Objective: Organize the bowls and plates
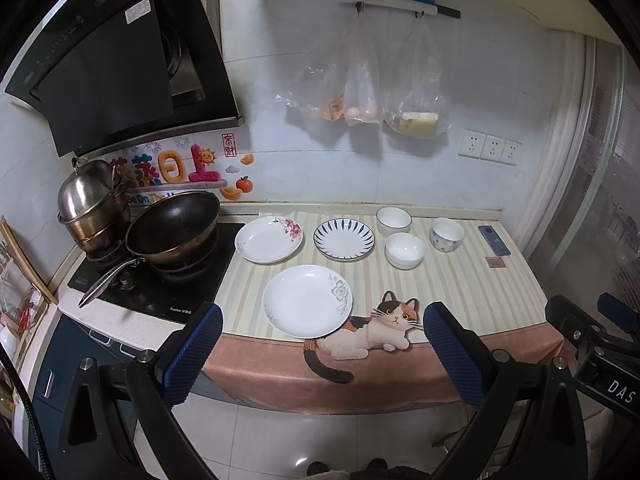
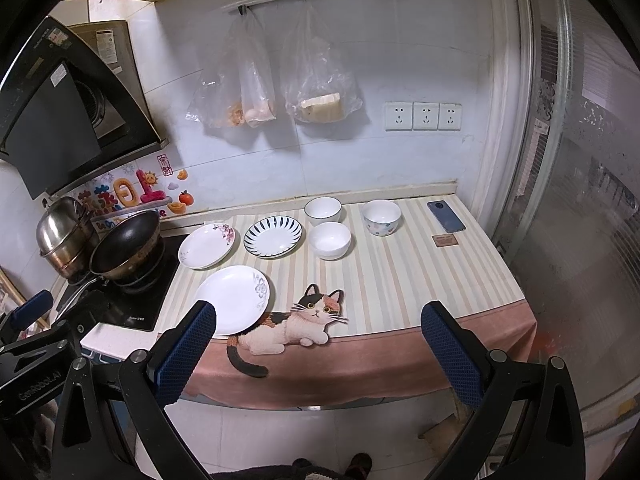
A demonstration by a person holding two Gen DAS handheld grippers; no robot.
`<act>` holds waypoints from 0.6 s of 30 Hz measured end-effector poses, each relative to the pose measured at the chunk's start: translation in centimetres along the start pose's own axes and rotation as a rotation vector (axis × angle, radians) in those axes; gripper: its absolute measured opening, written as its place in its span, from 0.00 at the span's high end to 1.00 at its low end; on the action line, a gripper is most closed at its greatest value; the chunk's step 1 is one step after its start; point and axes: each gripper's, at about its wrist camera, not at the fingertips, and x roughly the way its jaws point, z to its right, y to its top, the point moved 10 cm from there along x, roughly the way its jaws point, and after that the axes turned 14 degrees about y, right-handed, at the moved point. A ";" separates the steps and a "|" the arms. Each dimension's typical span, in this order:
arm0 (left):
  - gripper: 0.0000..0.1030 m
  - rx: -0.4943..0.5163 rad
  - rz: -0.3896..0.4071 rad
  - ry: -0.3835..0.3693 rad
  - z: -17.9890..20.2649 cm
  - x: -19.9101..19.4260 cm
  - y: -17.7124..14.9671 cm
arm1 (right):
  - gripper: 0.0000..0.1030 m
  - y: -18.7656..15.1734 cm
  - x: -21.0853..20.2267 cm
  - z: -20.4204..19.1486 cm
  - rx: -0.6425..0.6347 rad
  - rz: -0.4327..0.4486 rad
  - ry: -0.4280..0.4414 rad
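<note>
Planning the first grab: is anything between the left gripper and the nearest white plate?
Nothing visible. The left gripper is open, short of the counter edge, and the white plate with the grey flower lies straight ahead near the front edge of the striped cloth.

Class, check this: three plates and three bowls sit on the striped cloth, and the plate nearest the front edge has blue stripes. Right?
Not quite. In the left wrist view the front plate is white with a grey flower; the blue-striped plate sits behind it. The counts hold.

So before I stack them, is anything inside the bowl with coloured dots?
The dotted bowl looks empty: a bare white inside shows in the right wrist view. Its near wall hides part of the bottom, so that part is unconfirmed.
</note>
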 end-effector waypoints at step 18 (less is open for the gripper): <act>0.00 0.029 -0.225 0.059 -3.4 22.4 -3.5 | 0.00 -4.8 21.2 1.3 0.200 -0.248 0.171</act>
